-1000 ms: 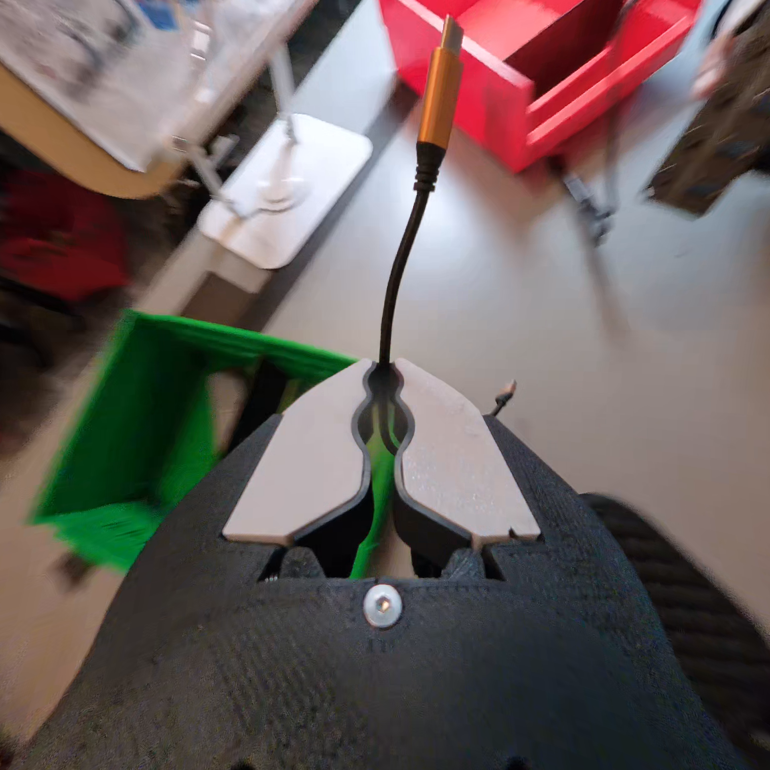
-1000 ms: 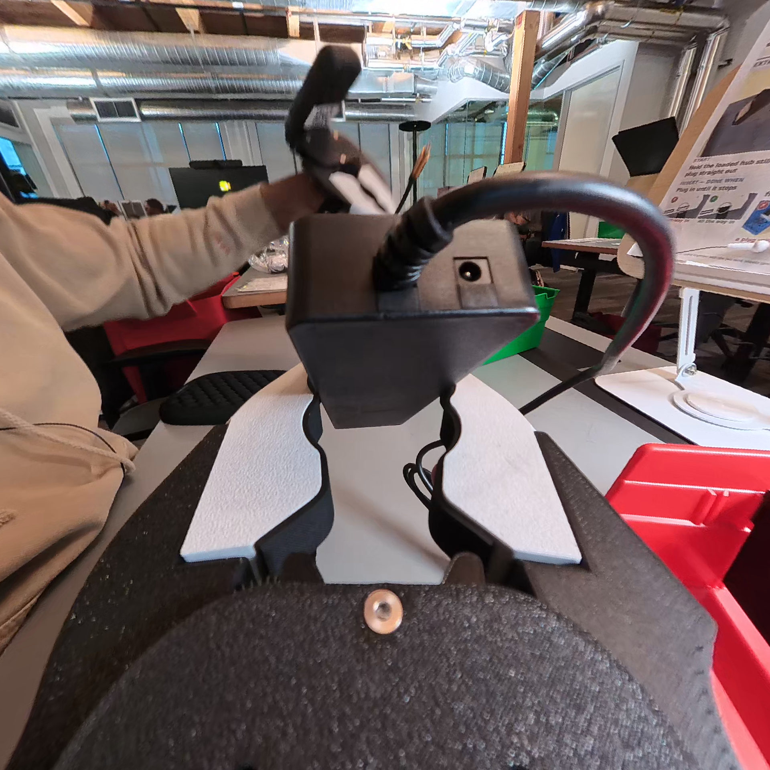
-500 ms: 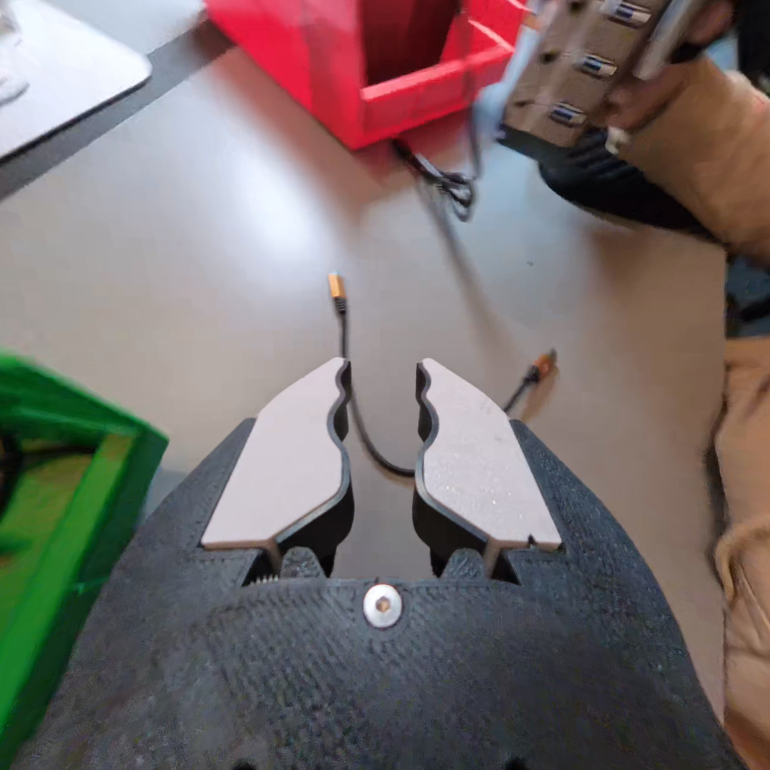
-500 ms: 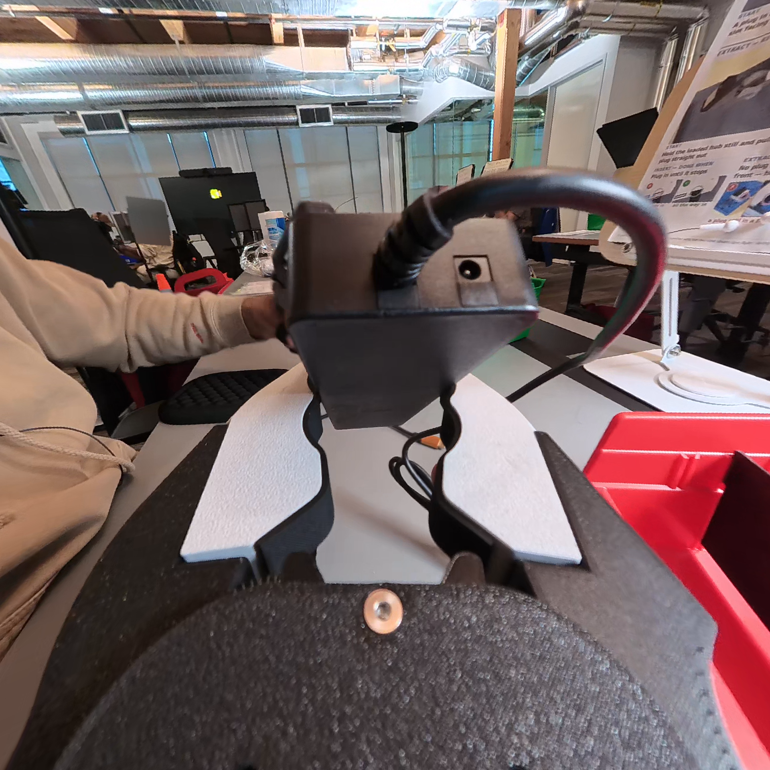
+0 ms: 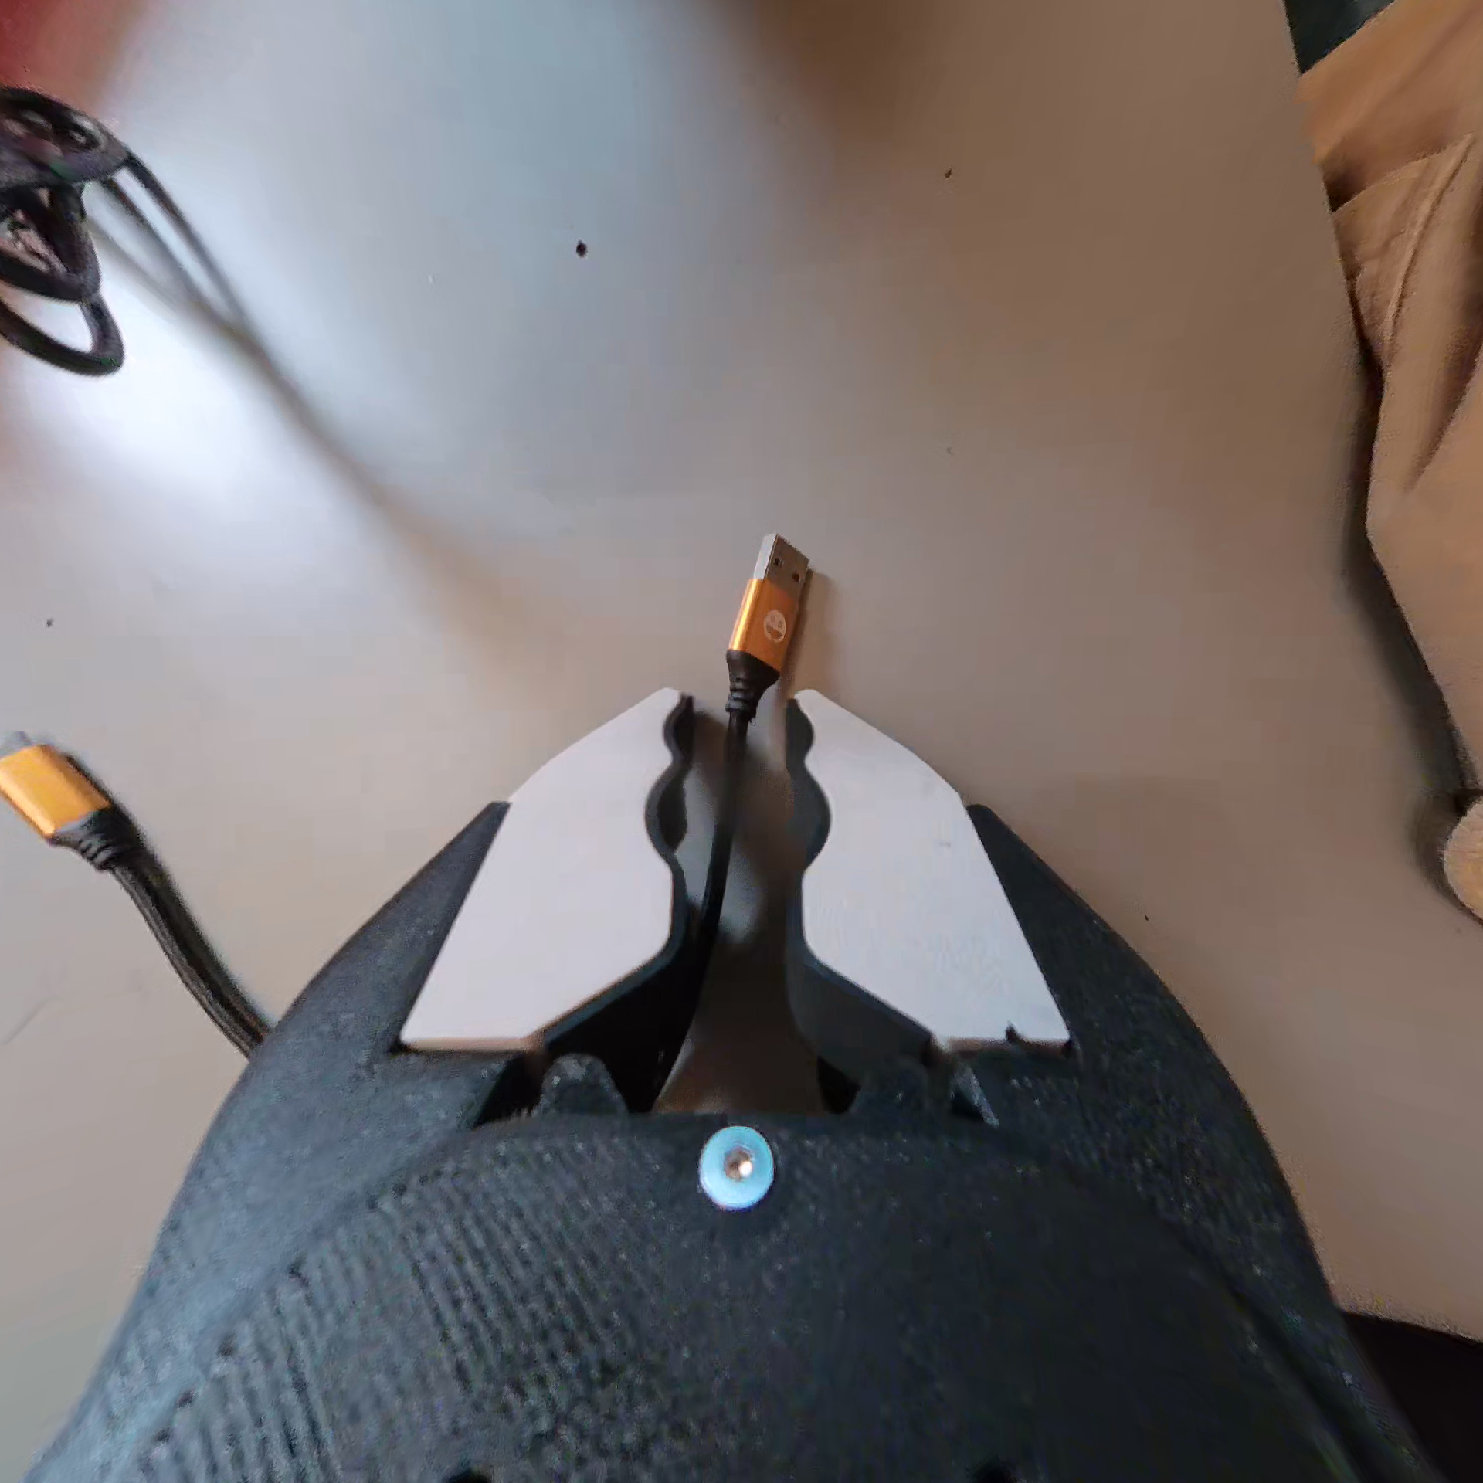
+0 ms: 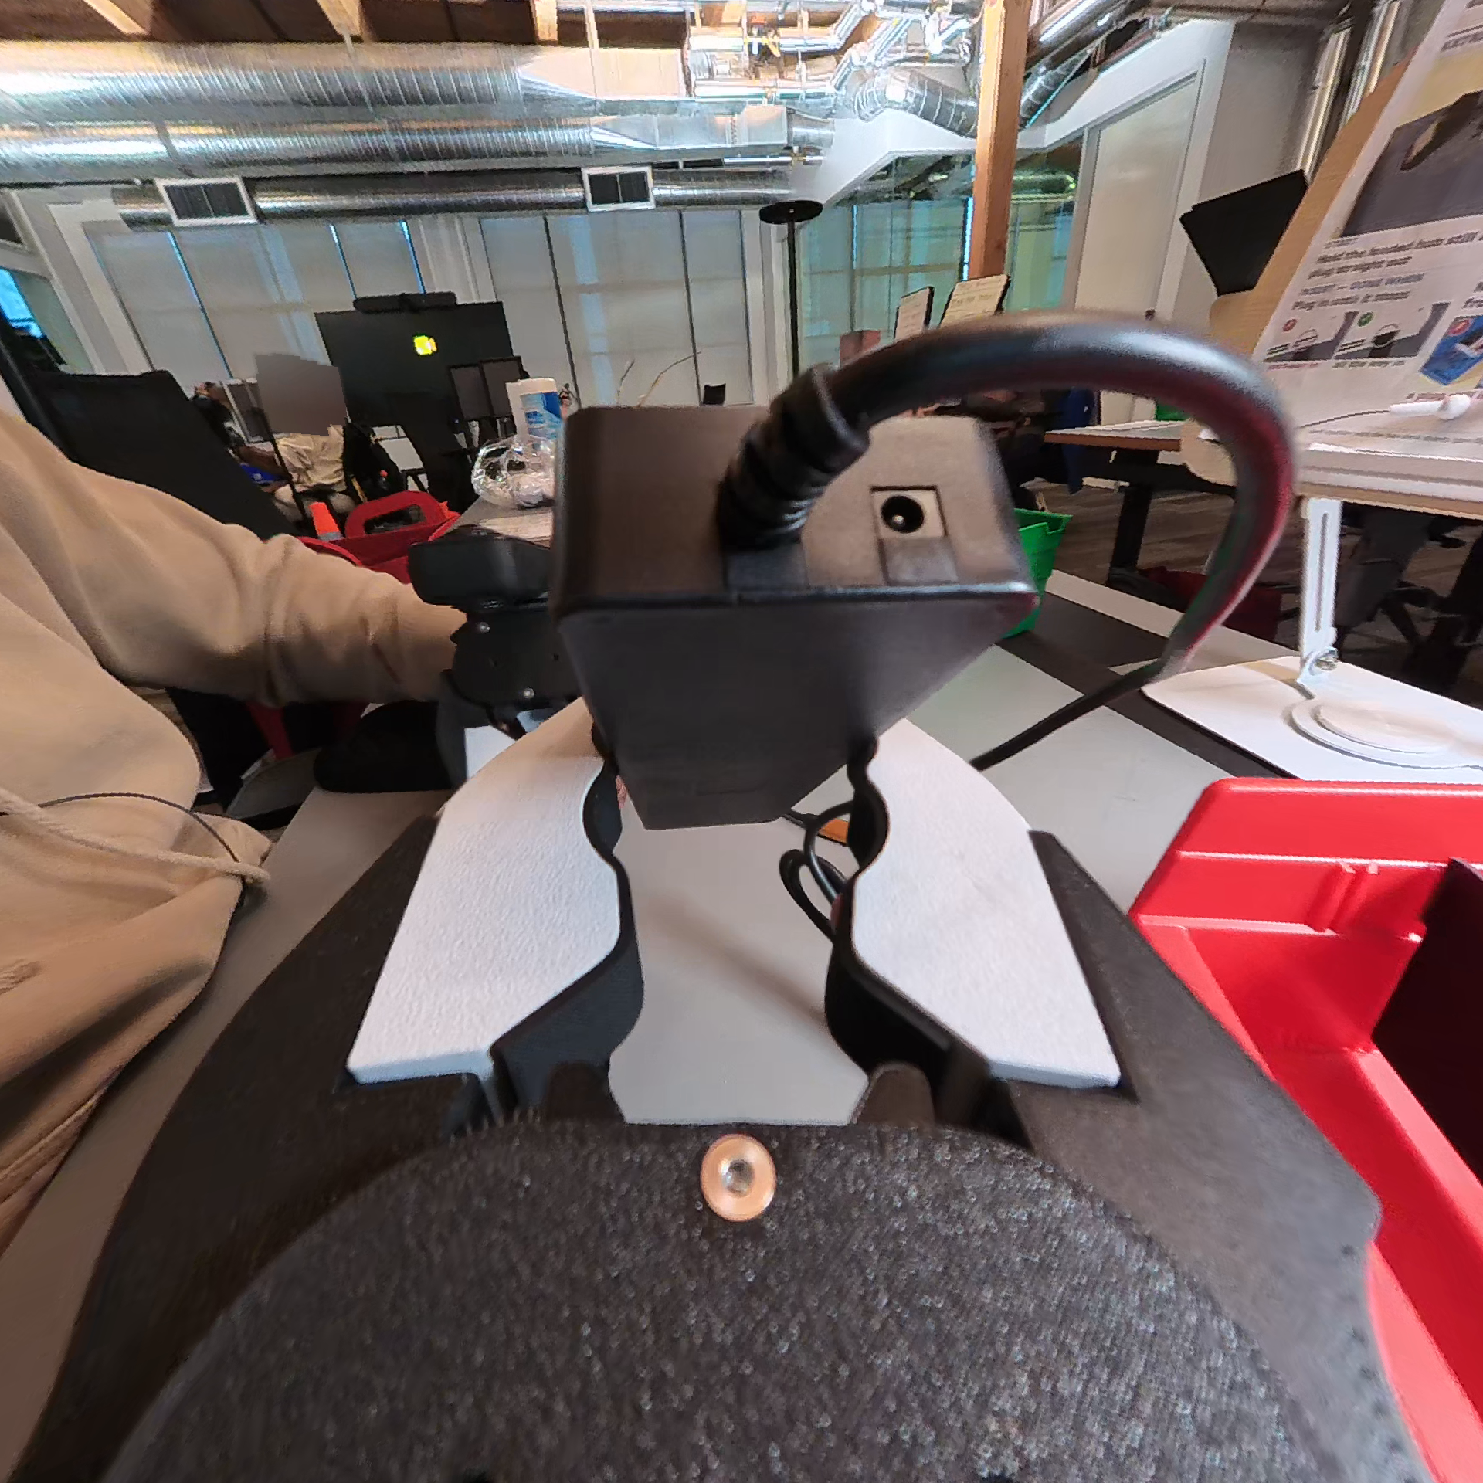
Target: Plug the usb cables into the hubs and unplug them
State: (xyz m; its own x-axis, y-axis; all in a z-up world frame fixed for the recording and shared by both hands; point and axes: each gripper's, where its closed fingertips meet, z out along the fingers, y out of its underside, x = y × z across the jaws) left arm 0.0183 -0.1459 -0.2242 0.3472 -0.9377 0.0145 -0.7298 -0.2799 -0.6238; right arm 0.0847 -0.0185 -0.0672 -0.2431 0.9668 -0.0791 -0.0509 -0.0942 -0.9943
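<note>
Left wrist view: we're looking down at the grey bench (image 5: 481, 449). Our left tongs (image 5: 738, 710) are standing apart, gripping nothing. A USB cable (image 5: 722, 810) is lying on the bench and running up through the gap between the fingers, close to the left finger; whether it touches, we cannot tell. Its orange plug (image 5: 764, 614) is sitting just past the fingertips, long axis pointing away from the camera and tilted a little to the right, metal end farthest out. A second orange plug (image 5: 48, 790) is lying at the left edge of the view, pointing up-left, its braided lead trailing under the tongs' body. A black coiled cable (image 5: 56, 265) is lying top left. A beige sleeve (image 5: 1412, 401) is showing along the right edge.

Right wrist view: our right tongs (image 6: 734, 766) are clamping the lower end of a black USB hub (image 6: 770, 610). The hub is standing up from the tips, leaning slightly, its end face with a round socket facing us. Its thick lead (image 6: 1188, 449) is arching over to the right and dropping to the bench. A red bin (image 6: 1316, 963) is sitting on the right, the left tongs (image 6: 497, 642) showing behind the hub on the left.
</note>
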